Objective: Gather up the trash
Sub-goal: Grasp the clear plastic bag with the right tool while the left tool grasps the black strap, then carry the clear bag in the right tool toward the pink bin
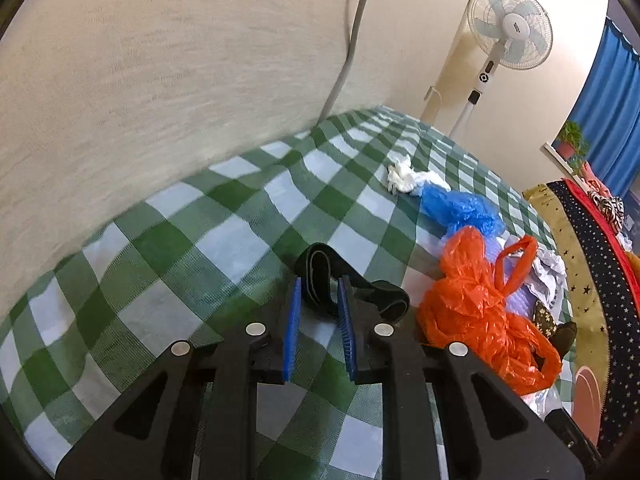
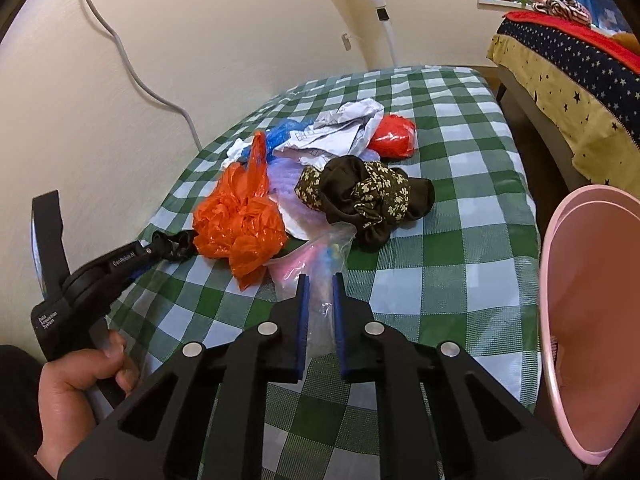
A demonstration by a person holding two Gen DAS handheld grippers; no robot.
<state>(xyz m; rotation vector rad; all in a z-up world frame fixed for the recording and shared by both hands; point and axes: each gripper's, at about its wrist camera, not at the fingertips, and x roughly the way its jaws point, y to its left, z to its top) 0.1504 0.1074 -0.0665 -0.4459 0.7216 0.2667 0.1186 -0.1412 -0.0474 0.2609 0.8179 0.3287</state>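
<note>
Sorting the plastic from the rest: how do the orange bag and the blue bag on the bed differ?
The orange bag lies close beside the left gripper; the blue bag lies farther up the checked bedsheet. The orange bag shows a loop handle; the blue bag shows none. Both are thin, crumpled plastic.

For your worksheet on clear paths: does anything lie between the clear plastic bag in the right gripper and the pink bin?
Nothing visible does. The clear plastic bag sits between the right gripper fingers; only bare checked cloth separates it from the pink bin at right.
</note>
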